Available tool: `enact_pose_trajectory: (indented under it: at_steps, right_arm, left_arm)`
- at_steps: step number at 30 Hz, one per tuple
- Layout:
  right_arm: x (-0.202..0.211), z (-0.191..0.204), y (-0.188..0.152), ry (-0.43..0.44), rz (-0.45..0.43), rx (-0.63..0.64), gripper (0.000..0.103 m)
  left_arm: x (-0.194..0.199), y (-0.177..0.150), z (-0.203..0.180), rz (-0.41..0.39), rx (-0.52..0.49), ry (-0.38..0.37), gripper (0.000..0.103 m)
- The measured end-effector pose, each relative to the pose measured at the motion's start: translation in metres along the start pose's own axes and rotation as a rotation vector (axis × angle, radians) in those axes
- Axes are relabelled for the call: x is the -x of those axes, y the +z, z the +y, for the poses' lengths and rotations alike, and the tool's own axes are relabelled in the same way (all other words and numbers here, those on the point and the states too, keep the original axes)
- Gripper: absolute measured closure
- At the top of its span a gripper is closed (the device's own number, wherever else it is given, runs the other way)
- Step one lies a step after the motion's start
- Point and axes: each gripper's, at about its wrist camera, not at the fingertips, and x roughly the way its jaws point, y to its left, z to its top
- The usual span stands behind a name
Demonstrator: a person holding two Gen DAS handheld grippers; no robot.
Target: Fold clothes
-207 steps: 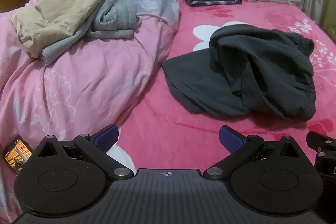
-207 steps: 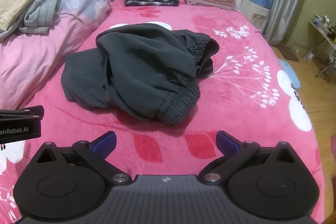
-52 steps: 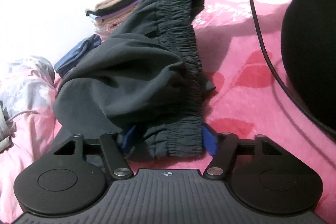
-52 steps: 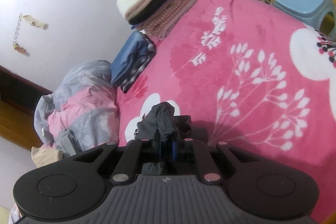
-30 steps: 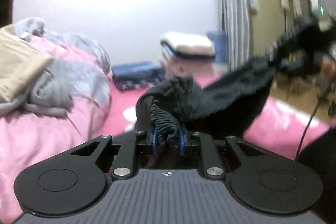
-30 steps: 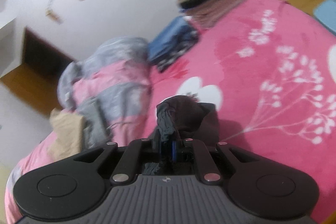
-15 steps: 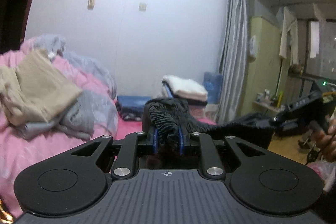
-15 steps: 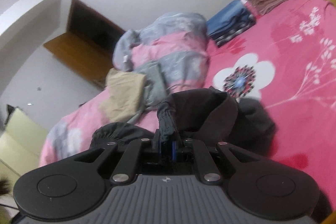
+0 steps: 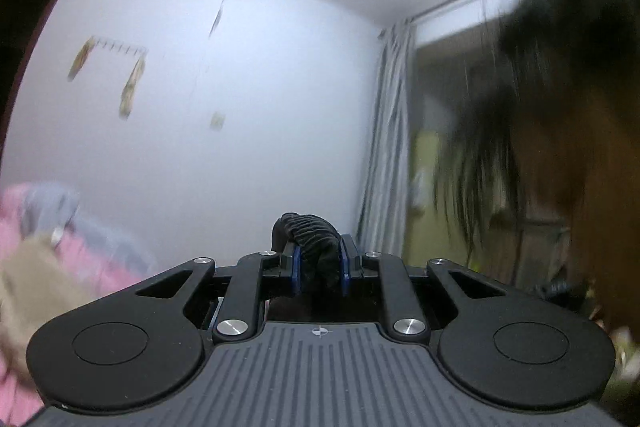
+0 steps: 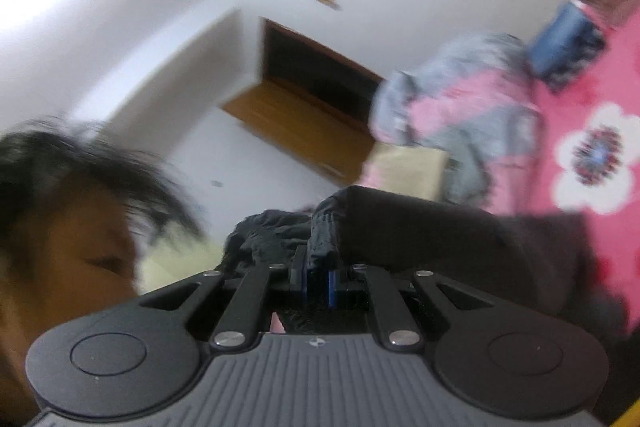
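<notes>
The left gripper (image 9: 320,264) is clenched on the gathered elastic waistband of the dark trousers (image 9: 316,247), raised toward the wall. The right gripper (image 10: 316,283) pinches the same trousers (image 10: 440,239) above the pink bed (image 10: 592,99).

The left gripper (image 9: 319,263) is raised and points out level across the room, its blue-padded fingers (image 9: 295,265) drawn in tight on a gathered elastic waistband (image 9: 316,241). The right gripper (image 10: 316,281) is tilted, its fingers (image 10: 331,283) nearly together, pinching the same dark trousers (image 10: 440,231). The person's head (image 10: 60,195) is close beside both grippers.
</notes>
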Motion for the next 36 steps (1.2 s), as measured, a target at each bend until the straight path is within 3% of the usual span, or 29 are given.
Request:
enact_pose_trajectory:
  at_steps: [5, 9, 17, 25, 33, 35, 36]
  right_arm:
    - [0.003, 0.01, 0.021, 0.082, -0.065, 0.043, 0.094]
    - [0.004, -0.022, 0.035, 0.04, -0.13, -0.032, 0.094]
    - [-0.005, -0.142, 0.072, -0.263, -0.263, -0.203, 0.093]
    - [-0.053, -0.254, 0.119, -0.489, -0.329, -0.233, 0.093]
    - [-0.095, -0.373, 0.135, -0.684, -0.289, -0.34, 0.093]
    - [-0.103, -0.404, 0.133, -0.695, -0.253, -0.403, 0.09]
    - [-0.104, -0.419, 0.131, -0.702, -0.243, -0.438, 0.082]
  left_arm:
    - [-0.045, 0.014, 0.013, -0.033, 0.04, -0.058, 0.086]
    - [-0.1, -0.021, 0.031, 0.059, 0.082, -0.031, 0.086]
    - [-0.227, -0.145, 0.093, 0.359, 0.125, 0.105, 0.086]
    - [-0.311, -0.224, 0.151, 0.511, 0.183, 0.189, 0.086]
    - [-0.365, -0.305, 0.191, 0.67, 0.234, 0.277, 0.084]
    - [-0.37, -0.326, 0.2, 0.712, 0.247, 0.297, 0.08]
    - [-0.372, -0.336, 0.204, 0.734, 0.255, 0.309, 0.075]
